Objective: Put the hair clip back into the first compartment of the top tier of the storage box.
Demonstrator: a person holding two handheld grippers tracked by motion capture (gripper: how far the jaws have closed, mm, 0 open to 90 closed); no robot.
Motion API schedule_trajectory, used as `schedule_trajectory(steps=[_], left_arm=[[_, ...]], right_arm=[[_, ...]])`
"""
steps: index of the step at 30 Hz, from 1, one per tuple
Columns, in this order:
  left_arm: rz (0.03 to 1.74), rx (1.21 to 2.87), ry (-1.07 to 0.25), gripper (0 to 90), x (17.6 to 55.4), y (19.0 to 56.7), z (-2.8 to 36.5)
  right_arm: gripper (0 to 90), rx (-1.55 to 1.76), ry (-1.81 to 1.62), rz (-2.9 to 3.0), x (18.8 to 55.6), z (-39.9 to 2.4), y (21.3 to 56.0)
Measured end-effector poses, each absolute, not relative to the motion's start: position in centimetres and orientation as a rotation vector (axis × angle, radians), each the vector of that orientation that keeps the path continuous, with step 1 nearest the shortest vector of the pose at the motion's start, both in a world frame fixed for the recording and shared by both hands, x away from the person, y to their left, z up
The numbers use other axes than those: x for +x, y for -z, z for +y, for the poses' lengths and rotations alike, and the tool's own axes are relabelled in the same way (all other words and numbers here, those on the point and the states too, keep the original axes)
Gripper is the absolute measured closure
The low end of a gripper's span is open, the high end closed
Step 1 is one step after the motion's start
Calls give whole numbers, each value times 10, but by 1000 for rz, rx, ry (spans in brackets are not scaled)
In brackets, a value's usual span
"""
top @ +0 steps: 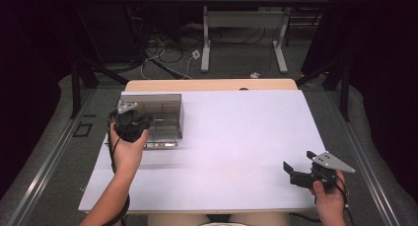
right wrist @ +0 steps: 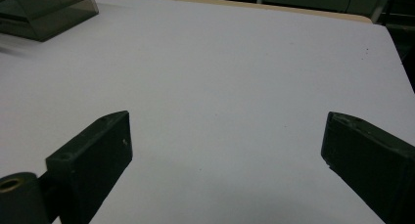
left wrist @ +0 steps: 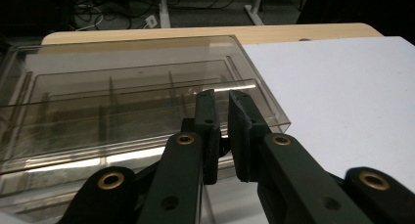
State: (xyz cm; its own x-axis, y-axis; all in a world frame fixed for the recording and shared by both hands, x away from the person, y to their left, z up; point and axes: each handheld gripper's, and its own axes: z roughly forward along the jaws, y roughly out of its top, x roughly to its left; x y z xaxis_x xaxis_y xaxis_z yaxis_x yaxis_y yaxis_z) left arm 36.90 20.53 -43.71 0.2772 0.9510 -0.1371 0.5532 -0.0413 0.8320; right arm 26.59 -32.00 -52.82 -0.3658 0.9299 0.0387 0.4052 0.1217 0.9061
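The left gripper (left wrist: 222, 99), jaws nearly closed (gripping nothing I can make out), sits at the clear box (top: 162, 112)'s near long edge; the right gripper (top: 298, 164), jaws wide and empty, is well apart from the box.

The left gripper (left wrist: 222, 99) held its jaws nearly closed on the near edge of a clear compartmented box (left wrist: 122, 101) on the white table (left wrist: 342, 97).

Dim room; soft, grainy frames
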Motion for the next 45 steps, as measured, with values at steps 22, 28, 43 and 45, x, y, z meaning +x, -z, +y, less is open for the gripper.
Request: schedule_trajectory(steps=[22, 28, 43, 45], left_arm=[[1469, 1621, -599, 835, 346, 449, 256], [1492, 1600, -597, 835, 344, 455, 266], [1533, 1588, -628, 835, 346, 472, 279], [1538, 1581, -625, 834, 347, 473, 281]], right_arm=[[45, 1293, -1209, 1836, 265, -321, 528], [45, 1287, -1206, 1840, 265, -321, 528], [45, 1288, -1213, 1832, 265, -321, 529], [45, 1293, -1208, 1836, 265, -321, 529]])
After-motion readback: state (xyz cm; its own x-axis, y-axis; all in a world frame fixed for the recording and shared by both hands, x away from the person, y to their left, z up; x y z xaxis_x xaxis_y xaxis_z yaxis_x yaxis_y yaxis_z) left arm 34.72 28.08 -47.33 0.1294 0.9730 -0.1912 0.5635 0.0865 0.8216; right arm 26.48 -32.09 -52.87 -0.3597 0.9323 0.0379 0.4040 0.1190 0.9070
